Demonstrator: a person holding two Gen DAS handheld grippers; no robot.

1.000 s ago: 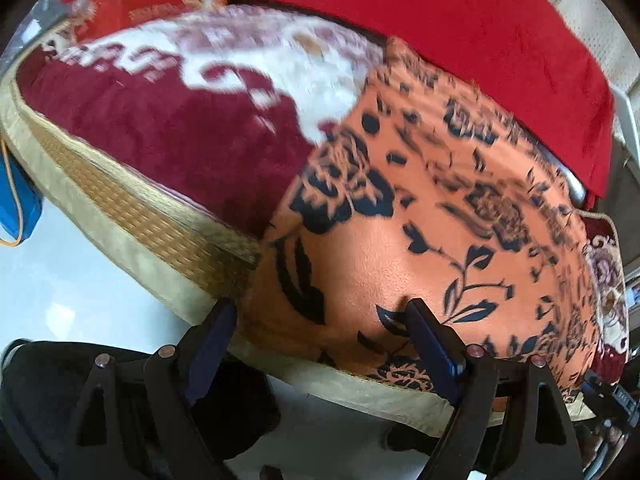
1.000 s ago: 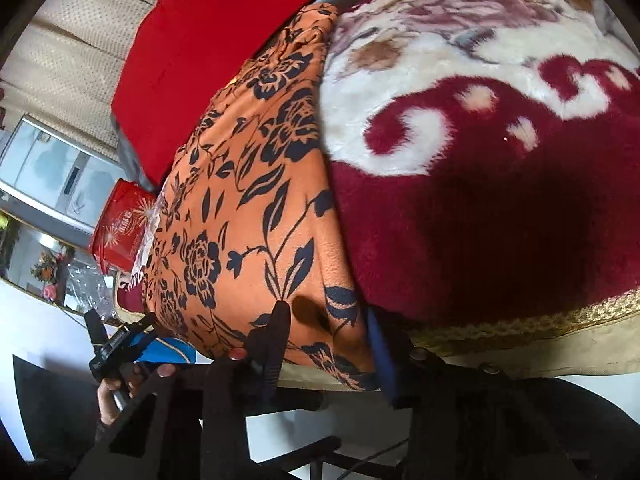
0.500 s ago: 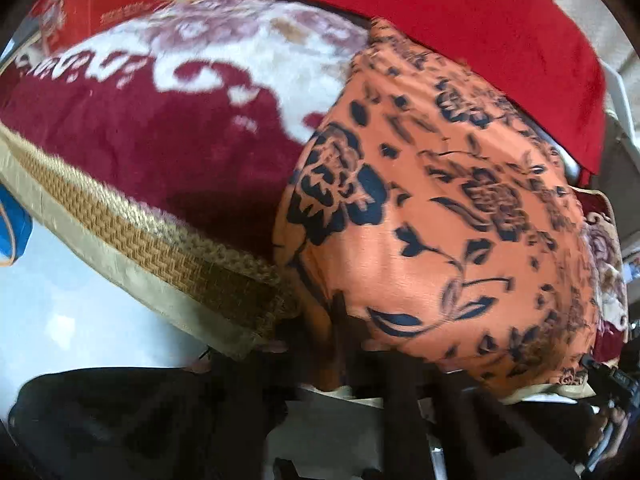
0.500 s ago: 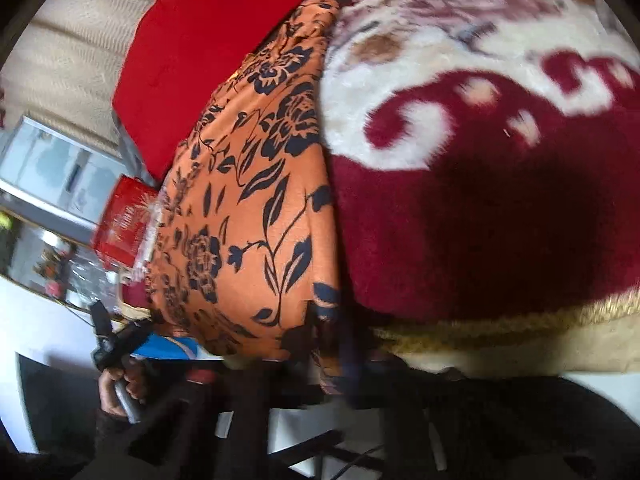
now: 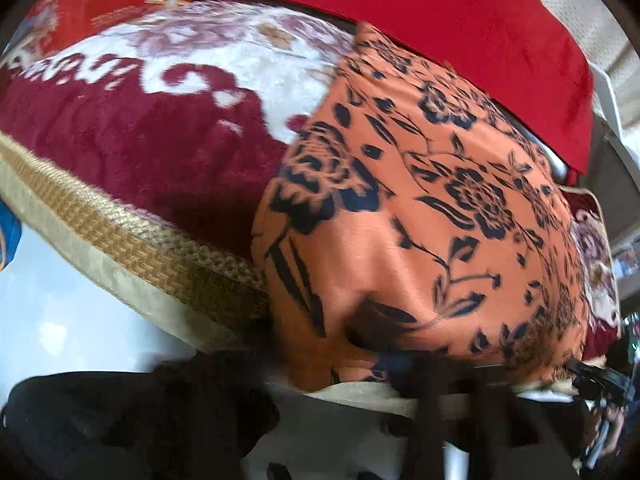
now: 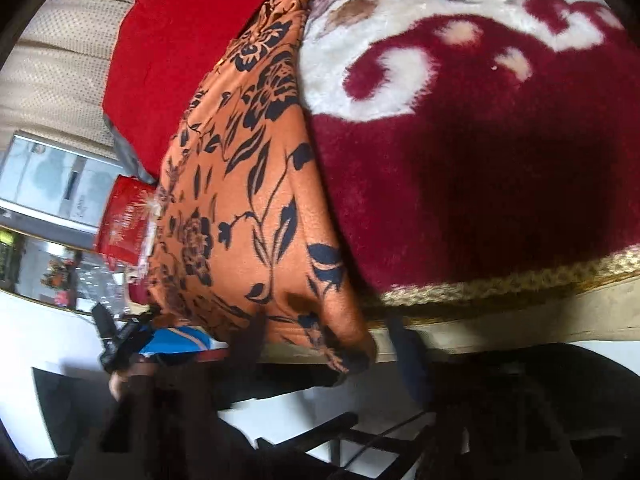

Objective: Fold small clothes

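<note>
An orange garment with a dark blue flower print (image 5: pixel 420 220) lies on a maroon and cream plush blanket (image 5: pixel 140 128), its near edge at the blanket's front border. My left gripper (image 5: pixel 352 364) is blurred and looks shut on the garment's near left corner. In the right wrist view the same garment (image 6: pixel 248 208) runs along the left, and my right gripper (image 6: pixel 332 344) straddles its near right corner with the jaws apart; the dark blue finger (image 6: pixel 412 372) stands clear of the cloth.
A red cushion (image 5: pixel 440 20) lies behind the garment. A woven gold border (image 5: pixel 132 248) edges the blanket. A red box (image 6: pixel 124 220) and a blue item (image 6: pixel 180 340) sit at the far end. White floor (image 5: pixel 60 320) lies below.
My left gripper went from open around the near edge to closed on the cloth. My right gripper closed in on its corner, then its jaws spread apart again. Both cameras shifted.
</note>
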